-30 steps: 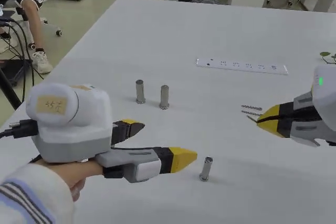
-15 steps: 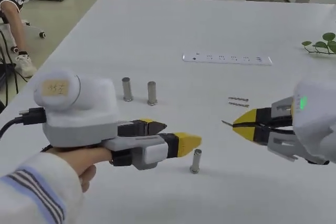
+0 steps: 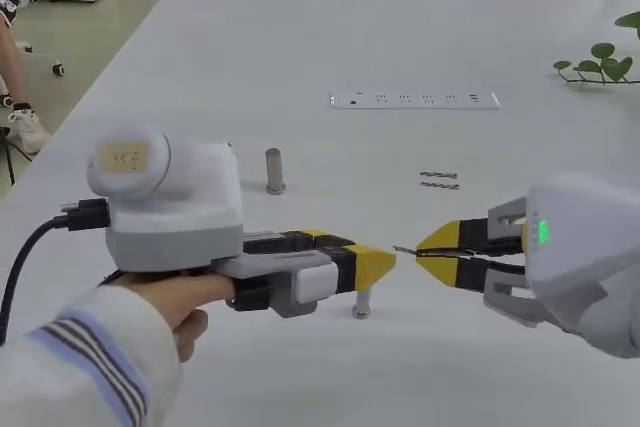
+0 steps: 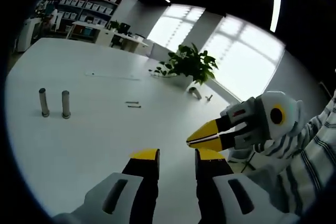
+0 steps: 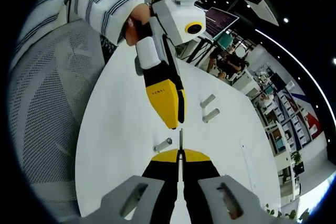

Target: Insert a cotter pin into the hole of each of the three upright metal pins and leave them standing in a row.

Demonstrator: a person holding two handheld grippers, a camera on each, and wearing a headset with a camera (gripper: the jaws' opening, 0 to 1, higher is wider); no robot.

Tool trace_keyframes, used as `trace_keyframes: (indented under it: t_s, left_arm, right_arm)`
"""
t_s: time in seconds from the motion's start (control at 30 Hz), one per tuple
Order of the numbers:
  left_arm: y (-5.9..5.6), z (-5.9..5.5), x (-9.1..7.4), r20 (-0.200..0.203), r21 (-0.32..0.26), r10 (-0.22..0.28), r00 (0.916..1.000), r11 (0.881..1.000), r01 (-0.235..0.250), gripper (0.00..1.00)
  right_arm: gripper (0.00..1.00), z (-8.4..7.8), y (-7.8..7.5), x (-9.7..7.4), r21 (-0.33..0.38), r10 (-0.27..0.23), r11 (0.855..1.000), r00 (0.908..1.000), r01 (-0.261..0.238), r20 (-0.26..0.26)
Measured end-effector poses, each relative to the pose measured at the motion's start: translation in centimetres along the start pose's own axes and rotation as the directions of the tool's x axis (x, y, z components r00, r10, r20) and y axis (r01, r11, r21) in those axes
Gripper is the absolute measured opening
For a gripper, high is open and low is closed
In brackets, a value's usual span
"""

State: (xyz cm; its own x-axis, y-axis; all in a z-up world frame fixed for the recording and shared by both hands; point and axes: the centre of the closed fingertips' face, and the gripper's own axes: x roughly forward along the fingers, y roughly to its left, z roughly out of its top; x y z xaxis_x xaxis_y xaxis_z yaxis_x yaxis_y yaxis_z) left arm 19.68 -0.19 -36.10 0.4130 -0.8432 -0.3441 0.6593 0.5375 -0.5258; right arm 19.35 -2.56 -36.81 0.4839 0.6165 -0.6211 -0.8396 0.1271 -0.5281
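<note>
The right gripper (image 3: 425, 250) is clenched on a thin cotter pin (image 3: 405, 249), which sticks out at 9 o'clock toward the left gripper (image 3: 368, 255). The right gripper view shows the same pin (image 5: 180, 141) pinched between its yellow jaws. The left gripper's jaws stand apart with nothing between them, clearest in the left gripper view (image 4: 177, 156). A metal pin (image 3: 362, 304) stands upright on the white table (image 3: 300, 67), just at 6 o'clock of the left gripper's tip. In the left gripper view, two more metal pins (image 4: 65, 104) stand side by side at 9 o'clock. Loose cotter pins (image 3: 438, 180) lie at 12 o'clock of the right gripper, with a power strip (image 3: 415, 99) beyond them.
</note>
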Motion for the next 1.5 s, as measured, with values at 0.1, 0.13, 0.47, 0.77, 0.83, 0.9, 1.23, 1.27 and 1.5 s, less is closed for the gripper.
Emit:
trace_keyframes:
  t_s: [0.1,0.13,0.47,0.77,0.83,0.9,1.23,1.27,1.5]
  left_arm:
    - [-0.4,-0.1,0.4,-0.012,0.001,-0.018,0.9998,1.000,0.018,0.16]
    - [-0.5,-0.2,0.4,-0.015,0.003,-0.021,0.9997,1.000,0.021,0.14]
    - [-0.6,-0.3,0.4,-0.021,0.007,-0.019,0.9996,1.000,0.019,0.02]
    - [-0.6,-0.3,0.3,-0.027,0.011,-0.022,0.9994,1.000,0.023,0.00]
    - [-0.6,-0.3,0.3,-0.028,0.015,-0.021,0.9994,1.000,0.022,0.00]
    - [-0.6,-0.3,0.3,-0.028,0.018,-0.021,0.9994,1.000,0.022,0.00]
    - [-0.6,-0.8,0.4,-0.064,0.072,-0.014,0.9978,0.997,0.019,0.00]
    - [-0.6,-0.8,0.5,-0.065,0.079,-0.012,0.9978,0.997,0.017,0.00]
    - [-0.6,-0.7,0.4,-0.061,0.068,-0.013,0.9981,0.998,0.017,0.00]
  right_arm:
    - [0.00,0.4,0.2,0.2,-0.005,0.004,1.000,1.0000,-0.004,0.006]
    - [0.00,0.5,0.3,0.2,-0.007,0.005,1.000,1.0000,-0.005,0.008]
    - [0.00,1.3,0.7,0.7,-0.027,0.015,1.000,0.9997,-0.014,0.017]
    - [0.00,1.7,0.6,0.9,-0.013,0.017,1.000,0.9995,-0.017,0.026]
    - [0.00,1.7,0.6,0.9,-0.013,0.017,1.000,0.9995,-0.017,0.026]
    - [0.00,1.7,0.6,0.9,-0.014,0.018,1.000,0.9995,-0.018,0.026]
    - [0.00,1.7,0.8,0.9,-0.015,0.024,1.000,0.9994,-0.023,0.026]
    - [0.00,1.7,0.8,0.8,-0.016,0.024,1.000,0.9994,-0.024,0.025]
    - [0.00,1.7,0.7,0.7,-0.007,0.020,1.000,0.9993,-0.020,0.030]
